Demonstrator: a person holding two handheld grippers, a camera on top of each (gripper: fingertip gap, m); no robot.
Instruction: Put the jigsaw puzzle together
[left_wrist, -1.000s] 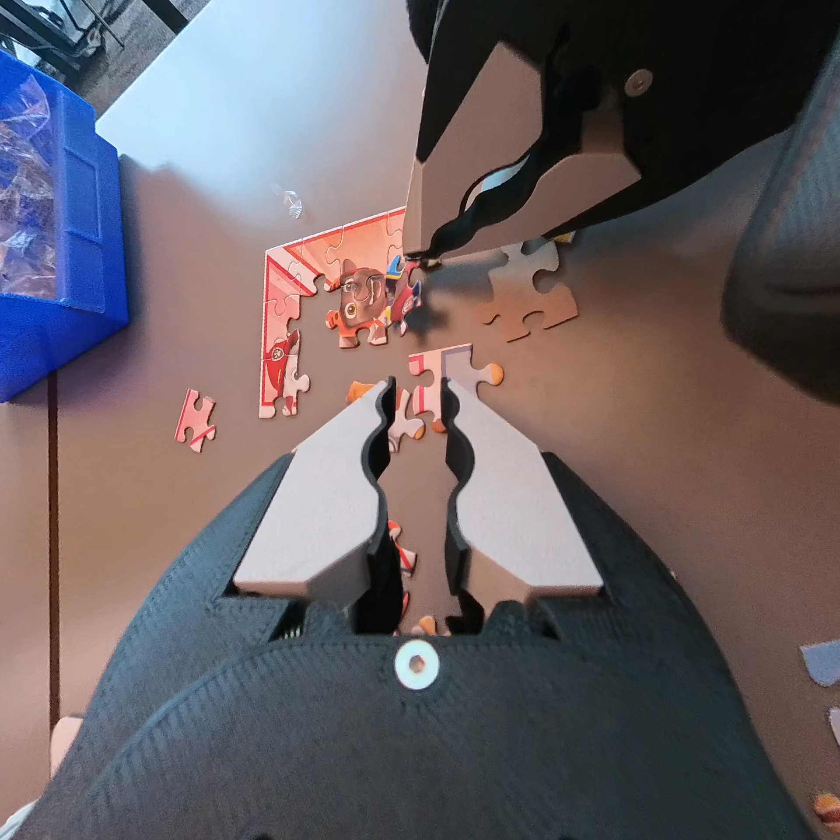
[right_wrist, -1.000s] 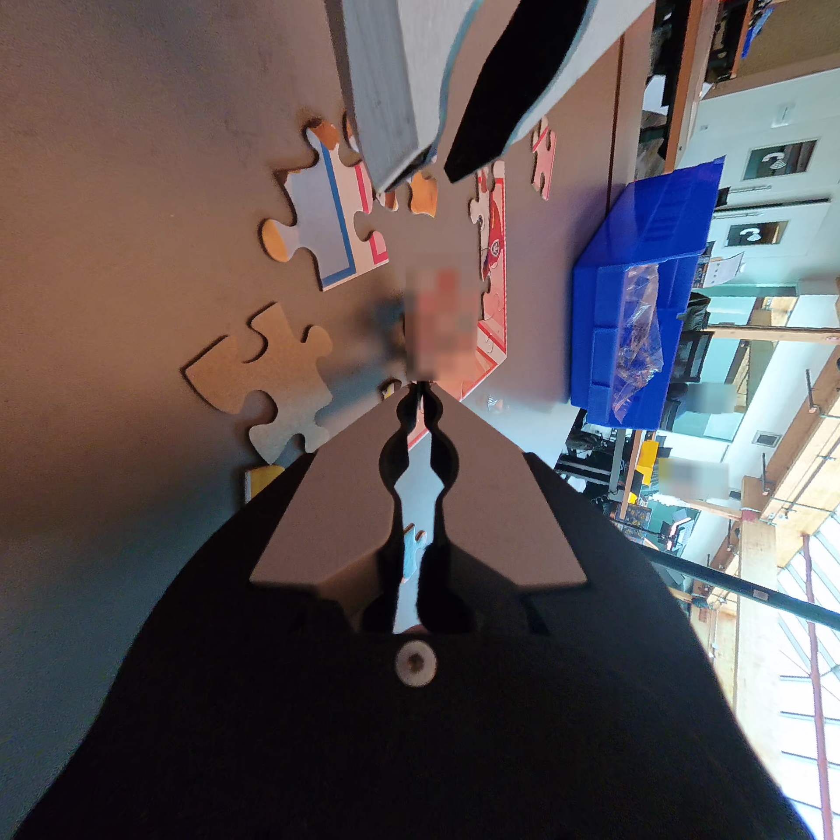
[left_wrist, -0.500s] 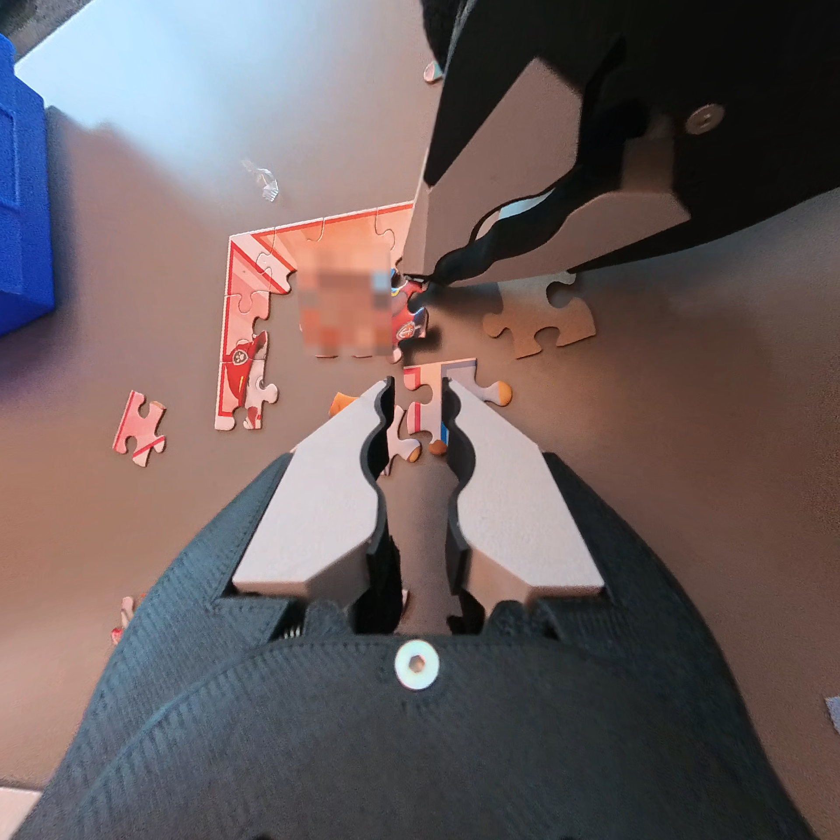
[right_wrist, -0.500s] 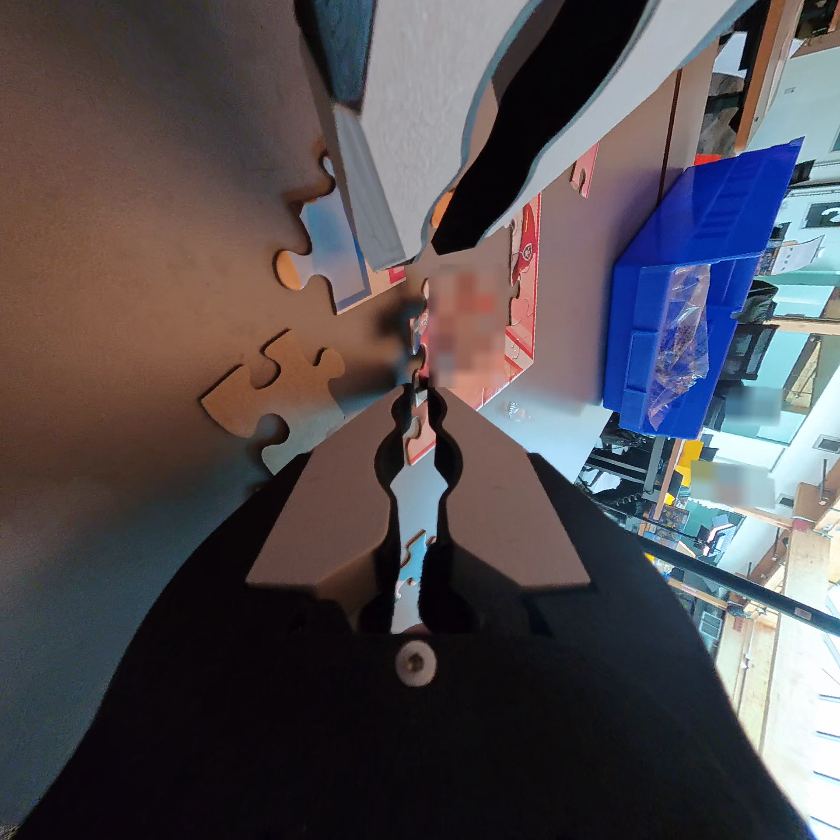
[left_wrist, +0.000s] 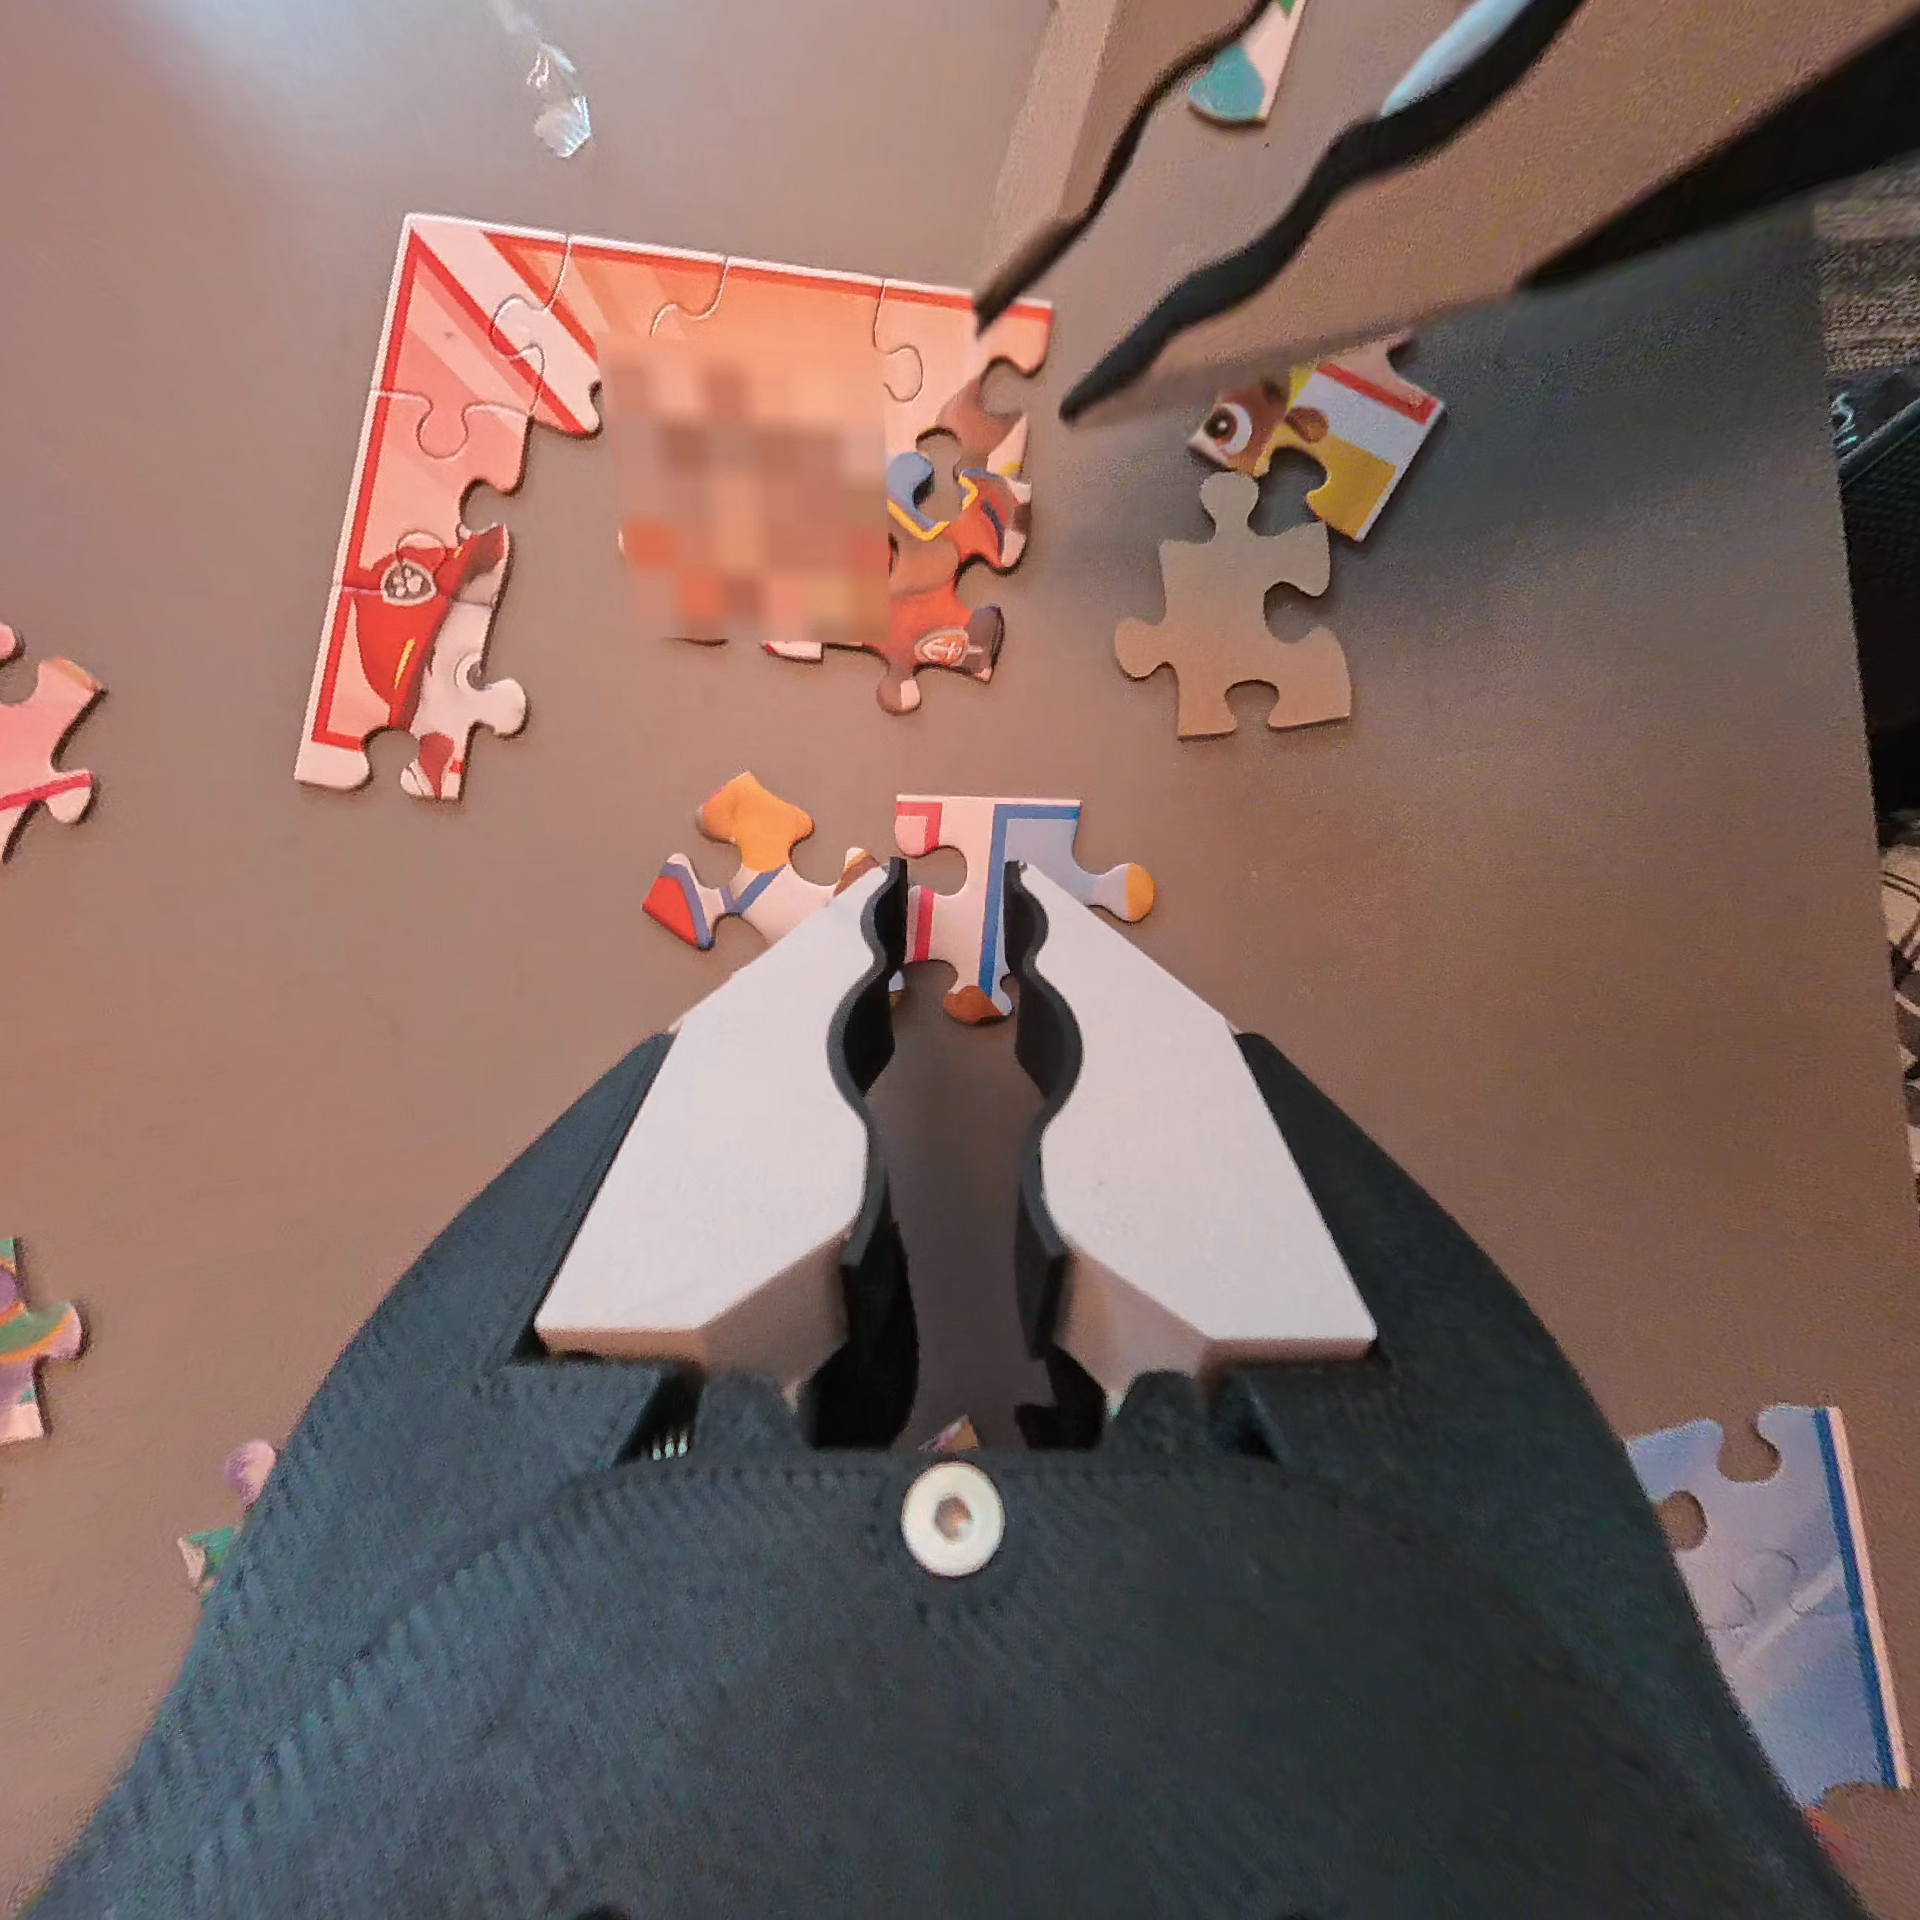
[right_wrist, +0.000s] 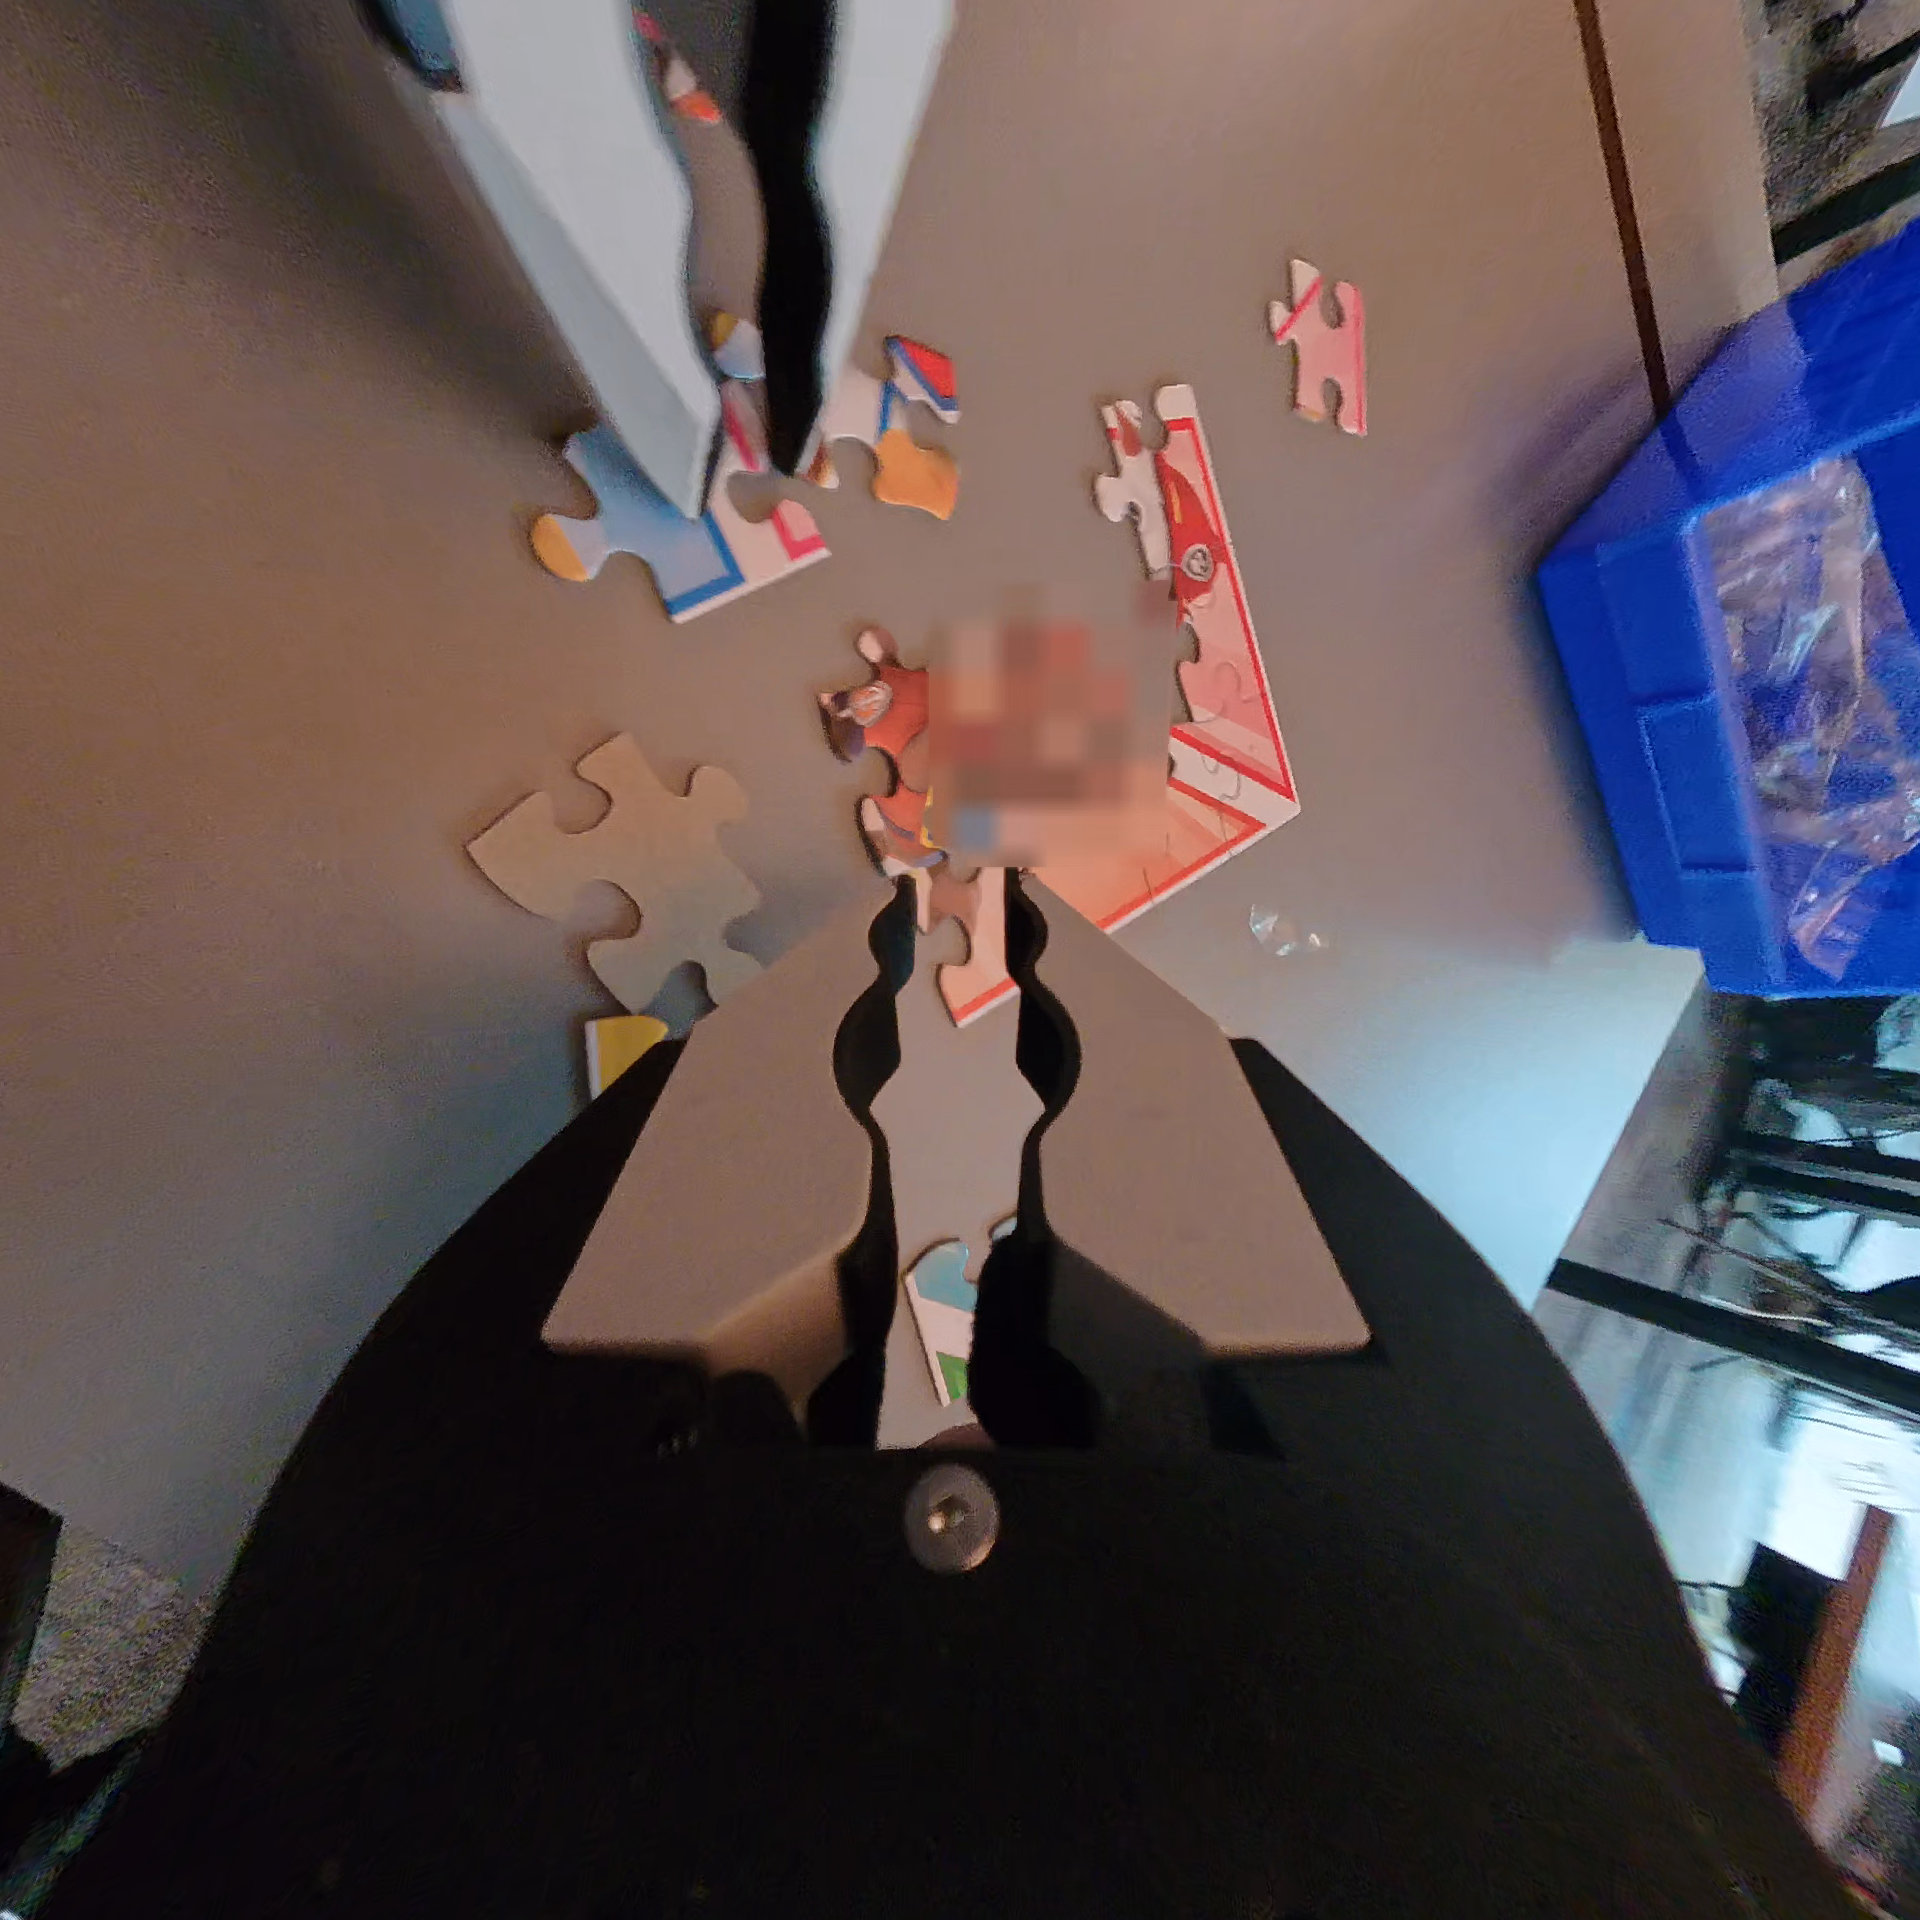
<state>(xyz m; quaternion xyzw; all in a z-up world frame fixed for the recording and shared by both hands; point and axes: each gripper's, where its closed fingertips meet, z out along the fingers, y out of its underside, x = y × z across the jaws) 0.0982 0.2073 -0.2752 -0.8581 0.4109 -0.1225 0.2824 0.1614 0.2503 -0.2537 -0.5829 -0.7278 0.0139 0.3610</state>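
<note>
Left gripper (left_wrist: 951, 883) low over the table (left_wrist: 260, 1039), jaws apart, tips either side of a loose blue-and-white piece (left_wrist: 997, 883) that lies flat; contact with the piece cannot be told. An orange-tabbed piece (left_wrist: 743, 862) lies just left of it. Right gripper (right_wrist: 961, 894) jaws apart, nothing held, tips above the near edge of the assembled section (right_wrist: 1195, 790). That section (left_wrist: 644, 416) is an L-shaped red-bordered corner with several inner pieces joined, lying flat on the table. A face-down piece (left_wrist: 1236, 623) lies right of it, and a yellow piece (left_wrist: 1330, 436) touches that one's far end. A pink piece (right_wrist: 1322, 348) lies apart beyond the section. A blue bin (right_wrist: 1745, 644) holding clear plastic sits at the table edge. More loose pieces lie around the left gripper.
</note>
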